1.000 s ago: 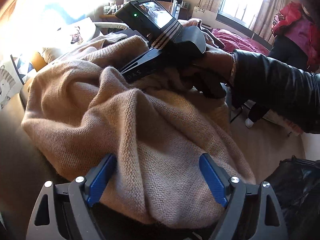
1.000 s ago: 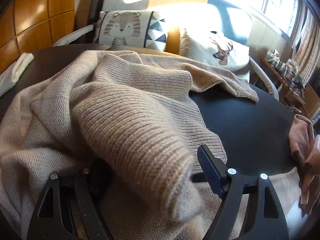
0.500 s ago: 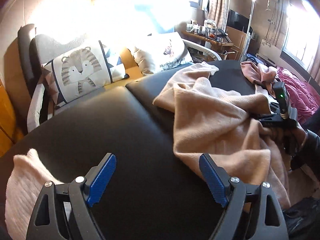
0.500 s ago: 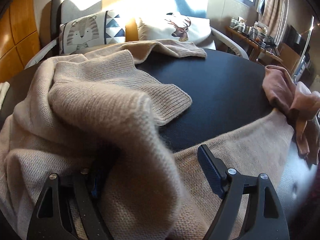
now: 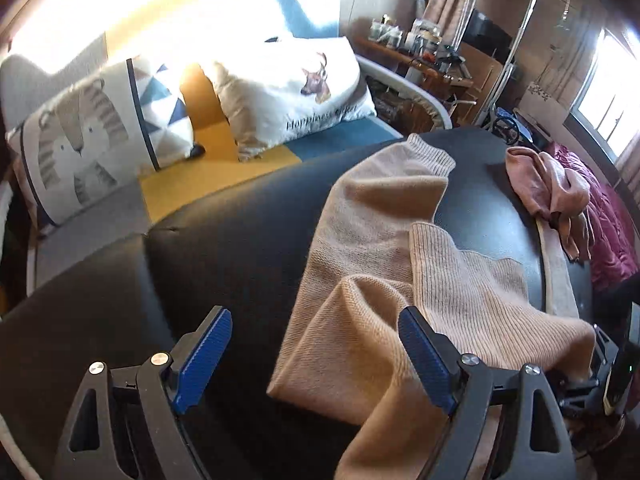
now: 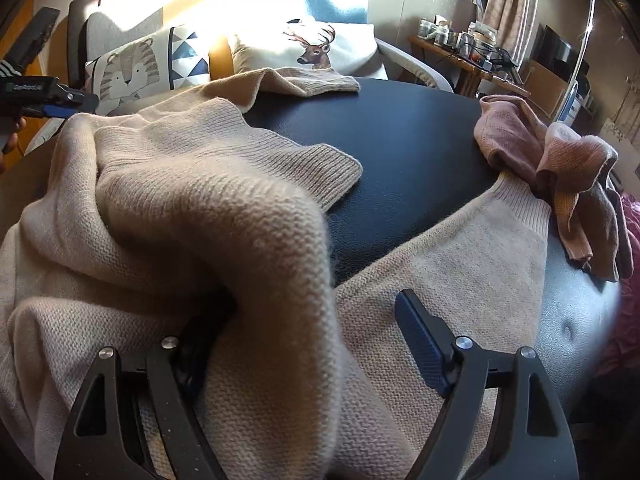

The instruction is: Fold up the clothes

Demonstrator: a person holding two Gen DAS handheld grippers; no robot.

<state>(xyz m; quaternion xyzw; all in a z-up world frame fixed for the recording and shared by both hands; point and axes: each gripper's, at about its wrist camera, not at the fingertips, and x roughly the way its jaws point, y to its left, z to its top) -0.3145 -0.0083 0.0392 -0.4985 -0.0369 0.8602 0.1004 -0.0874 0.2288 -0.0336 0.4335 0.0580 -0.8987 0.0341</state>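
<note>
Nearest the right gripper (image 6: 308, 344), a thick fold of the beige knitted sweater (image 6: 224, 208) lies draped between its spread fingers, hiding the left pad, so whether it pinches wool I cannot tell. Beyond, the left gripper (image 5: 316, 354), which a second ago was pressed into the heap, now hovers open and empty over the black padded bench (image 5: 224, 248), leaving the sweater spread wider but rumpled, not folded. Farther off, a crumpled pink knit garment (image 6: 552, 172) waits at the bench's edge.

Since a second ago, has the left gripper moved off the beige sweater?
Yes. The left gripper pulled back left; its open jaws now frame the black table beside the beige sweater, nearer the tiger cushion.
</note>
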